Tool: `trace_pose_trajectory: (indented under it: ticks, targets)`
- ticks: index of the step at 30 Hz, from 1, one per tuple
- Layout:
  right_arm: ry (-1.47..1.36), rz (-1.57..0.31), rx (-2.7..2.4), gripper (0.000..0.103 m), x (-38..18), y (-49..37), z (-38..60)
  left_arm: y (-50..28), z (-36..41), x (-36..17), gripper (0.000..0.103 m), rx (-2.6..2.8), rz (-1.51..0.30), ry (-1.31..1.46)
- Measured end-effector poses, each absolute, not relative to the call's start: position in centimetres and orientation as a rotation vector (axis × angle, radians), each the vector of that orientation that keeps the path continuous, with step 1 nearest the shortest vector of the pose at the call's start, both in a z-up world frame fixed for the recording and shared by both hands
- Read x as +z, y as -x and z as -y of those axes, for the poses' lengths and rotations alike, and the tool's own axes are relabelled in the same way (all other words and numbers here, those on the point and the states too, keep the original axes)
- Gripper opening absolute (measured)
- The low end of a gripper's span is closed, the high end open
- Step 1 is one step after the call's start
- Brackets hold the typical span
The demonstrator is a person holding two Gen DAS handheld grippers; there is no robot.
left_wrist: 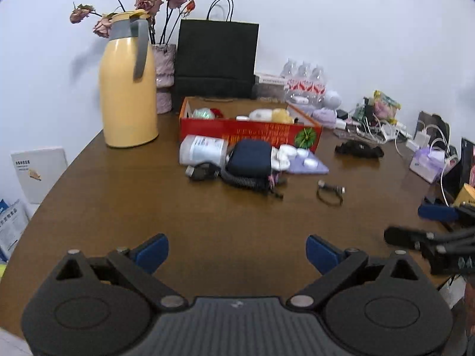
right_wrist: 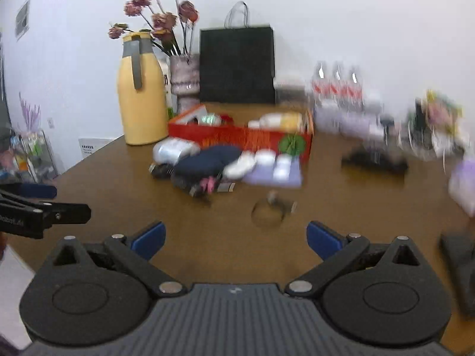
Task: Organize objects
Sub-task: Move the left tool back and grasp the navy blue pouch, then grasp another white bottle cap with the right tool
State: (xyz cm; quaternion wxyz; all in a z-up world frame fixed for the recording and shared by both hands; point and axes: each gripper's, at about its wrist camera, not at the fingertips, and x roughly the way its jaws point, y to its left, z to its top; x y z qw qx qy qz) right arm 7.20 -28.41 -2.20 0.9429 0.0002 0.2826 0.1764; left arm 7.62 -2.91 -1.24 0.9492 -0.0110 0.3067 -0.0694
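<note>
A red box (left_wrist: 249,133) (right_wrist: 237,138) sits mid-table and holds several small items. In front of it lie a clear bottle (left_wrist: 202,149), a navy pouch (left_wrist: 251,158) (right_wrist: 204,160), white cases (left_wrist: 285,155) on a purple pad (left_wrist: 308,166), a coiled black cable (left_wrist: 237,179) and a small metal ring piece (left_wrist: 329,192) (right_wrist: 271,207). My left gripper (left_wrist: 237,252) is open and empty over bare table. My right gripper (right_wrist: 236,238) is open and empty just short of the ring piece; it also shows in the left wrist view (left_wrist: 421,225).
A yellow thermos (left_wrist: 127,89), a vase of dried roses (left_wrist: 164,74), a black paper bag (left_wrist: 215,59) and water bottles (left_wrist: 305,86) stand along the wall. Chargers, cables and a tissue pack (left_wrist: 427,160) clutter the right. A black strap (left_wrist: 359,148) lies right of the box.
</note>
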Motion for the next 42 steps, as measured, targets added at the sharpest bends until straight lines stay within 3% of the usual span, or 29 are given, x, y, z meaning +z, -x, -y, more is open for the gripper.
trace_pose_trajectory:
  ticks: [13, 23, 29, 31, 33, 38, 39, 42]
  targets:
    - [0.064, -0.570, 0.259, 0.103, -3.6, -9.5, 29.5, -11.2, 2.6, -2.1, 0.099, -0.112, -0.610, -0.001]
    - [0.145, -0.496, 0.298, 0.097, -3.3, -20.8, 28.8, -26.4, 6.4, -2.6, 0.099, -0.322, -0.641, -0.047]
    - [0.138, -0.543, 0.359, 0.087, -4.1, -29.2, 28.5, -33.5, 8.1, -4.2, 0.086, -0.311, -0.714, -0.090]
    - [0.108, -0.573, 0.398, 0.082, -4.6, -32.3, 28.7, -34.8, 8.6, -4.6, 0.077, -0.346, -0.735, -0.087]
    - [0.064, -0.613, 0.412, 0.067, -5.3, -35.3, 29.0, -36.0, 9.1, -5.5, 0.077, -0.315, -0.759, -0.114]
    - [0.054, -0.684, 0.404, 0.045, -8.1, -39.0, 28.2, -36.1, 9.4, -6.8, 0.078, -0.313, -0.743, -0.156]
    - [0.064, -0.692, 0.414, 0.034, -8.5, -39.2, 27.9, -36.3, 9.3, -7.0, 0.075, -0.322, -0.760, -0.129]
    - [0.165, -0.670, 0.416, 0.026, -9.0, -38.9, 26.6, -36.8, 9.1, -7.1, 0.065, -0.324, -0.751, -0.093]
